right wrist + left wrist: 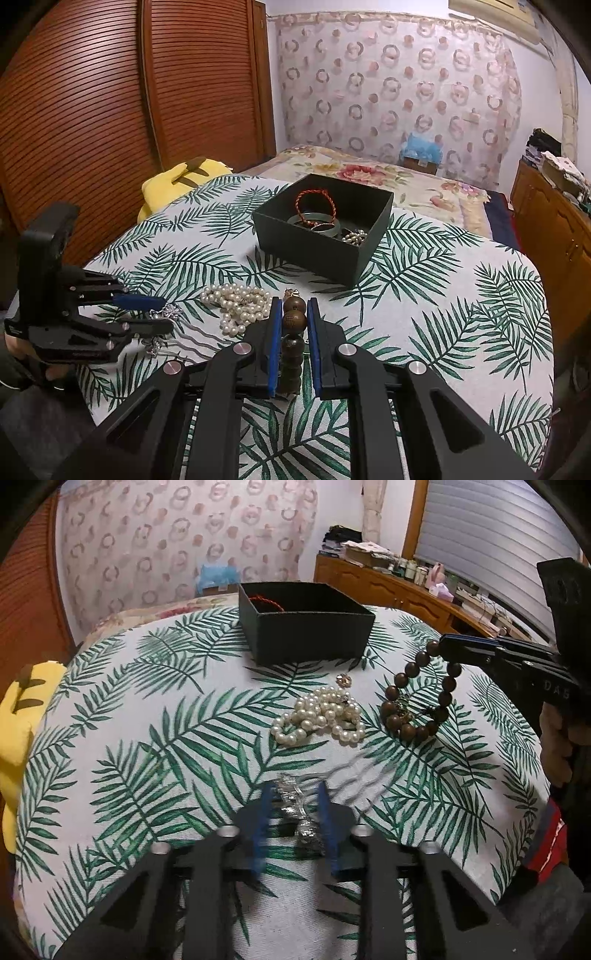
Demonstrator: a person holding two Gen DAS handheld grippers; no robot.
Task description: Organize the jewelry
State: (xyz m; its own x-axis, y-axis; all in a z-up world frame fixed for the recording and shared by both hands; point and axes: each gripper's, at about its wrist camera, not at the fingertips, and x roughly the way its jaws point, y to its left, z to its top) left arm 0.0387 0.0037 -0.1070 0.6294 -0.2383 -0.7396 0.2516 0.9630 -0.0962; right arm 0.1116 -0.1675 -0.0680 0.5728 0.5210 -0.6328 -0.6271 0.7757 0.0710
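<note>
Here the tabletop, draped in a palm-leaf cloth, carries everything, and the layout reads as a sorting job partly done. The dark box sits open at the far side, within reach of both tools, so pieces can be dropped in from above; it already holds a green bangle, a red braided cord and a small pale beaded piece (hard to identify further).

Nearer the person, the unsorted pieces lie loose on the cloth. The wooden bead bracelet is partly raised: the right gripper has its fingers closed on the beads at the top of the loop, and the lower beads look to rest on the cloth beside a small dark ornament. Pinching one side of the loop lets the rest hang free, which should make it easy to lower into the box.

The pearl strand is heaped in a pile between the bracelet and the box, untouched, with a tiny flower-shaped piece just beyond it.

The left gripper straddles a silvery chain with its fingers partly apart; they do not appear to be pressing on it, so this seems a grasp being lined up.
</note>
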